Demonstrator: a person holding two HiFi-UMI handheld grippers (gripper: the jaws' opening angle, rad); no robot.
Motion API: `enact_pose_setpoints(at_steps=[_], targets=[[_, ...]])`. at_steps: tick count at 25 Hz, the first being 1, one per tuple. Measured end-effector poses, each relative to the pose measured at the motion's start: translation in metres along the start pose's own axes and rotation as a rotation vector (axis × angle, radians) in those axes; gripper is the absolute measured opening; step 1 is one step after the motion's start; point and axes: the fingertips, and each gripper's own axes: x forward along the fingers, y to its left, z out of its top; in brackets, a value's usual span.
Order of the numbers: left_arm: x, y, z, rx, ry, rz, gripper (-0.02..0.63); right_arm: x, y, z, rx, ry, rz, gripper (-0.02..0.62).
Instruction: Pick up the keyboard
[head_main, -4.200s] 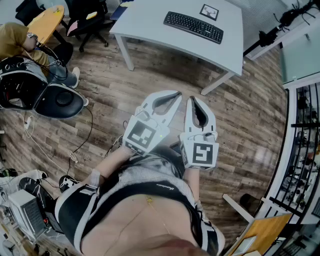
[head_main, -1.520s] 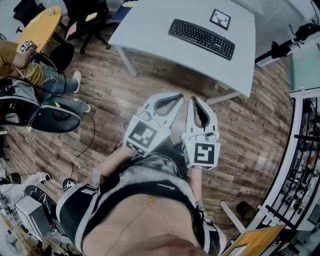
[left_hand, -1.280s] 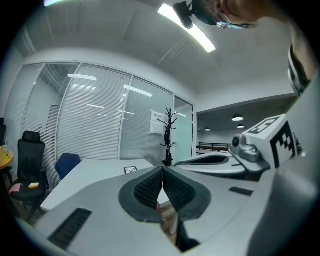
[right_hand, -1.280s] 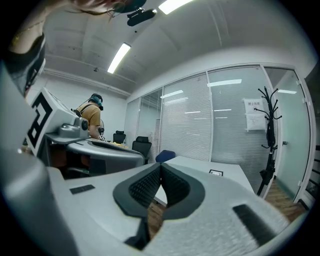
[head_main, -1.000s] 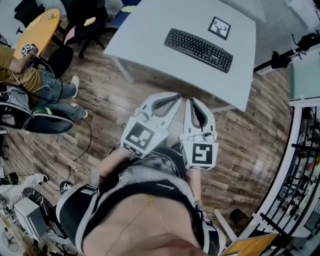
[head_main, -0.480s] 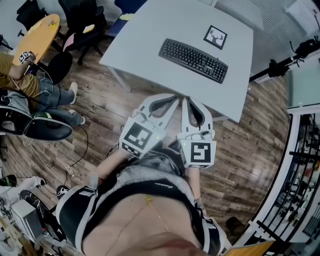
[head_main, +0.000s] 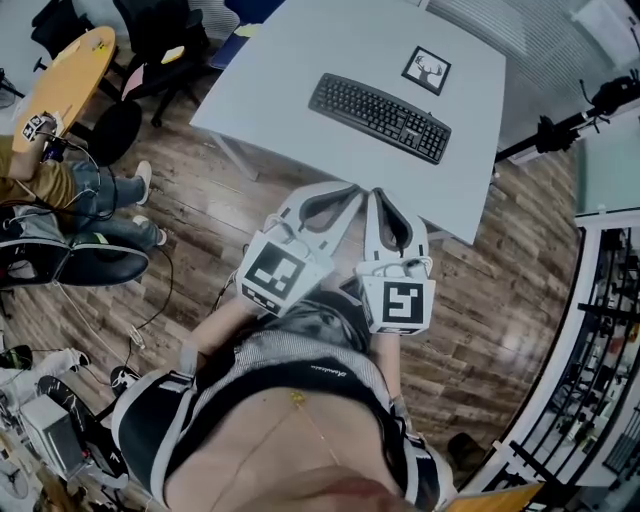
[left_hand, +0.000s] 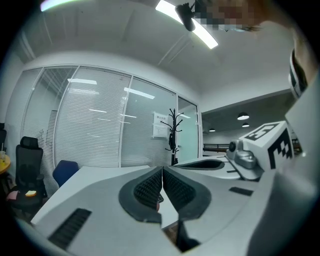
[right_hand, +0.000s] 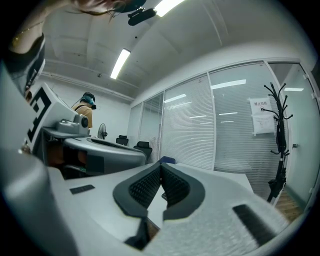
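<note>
Keyboard (head_main: 378, 103), black, long and flat with rows of small keys, lay slantwise on the smooth white table (head_main: 290, 50). A square card (head_main: 426, 69) bearing a black deer figure sat just beyond it. The person held both grippers side by side at the waist. From the head view their tips showed right at the table's near edge, well apart from the keyboard. The left gripper (head_main: 354, 188) and right gripper (head_main: 381, 193) were white curved shells tapering to points, each carrying a cube with square black-and-white markers. In each gripper's own view the dark ribbed pads were pressed together tip to tip, with nothing between them. Underfoot was a floor (head_main: 190, 200) of brown wood planks with a streaky grain. Off to the left a person (head_main: 95, 185) in jeans sat by a round yellow table (head_main: 68, 75). Across the room stood a glass wall hung with pale slatted blinds (left_hand: 95, 125), and a thin black coat stand (left_hand: 172, 132).
</note>
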Motion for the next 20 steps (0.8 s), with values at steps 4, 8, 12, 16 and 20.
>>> enact_pose_setpoints(at_steps=[4,8,12,16,20], targets=[[0.001,-0.006,0.002,0.009,0.015,-0.002,0.008,-0.006,-0.003,0.002,-0.008,-0.017,0.0,0.003],[0.001,-0.005,-0.004,0.022,0.017,0.009,0.008,-0.008,-0.005,-0.001,0.001,-0.015,-0.004,0.003],[0.003,-0.005,-0.007,0.004,0.035,-0.015,0.008,-0.008,-0.006,-0.001,0.008,-0.017,-0.026,0.003],[0.009,0.001,-0.008,0.027,0.025,-0.004,0.008,-0.004,-0.009,-0.002,0.007,-0.012,-0.038,0.003],[0.019,0.006,-0.004,0.038,0.014,-0.023,0.008,0.005,-0.016,0.0,-0.003,-0.013,-0.048,0.003]])
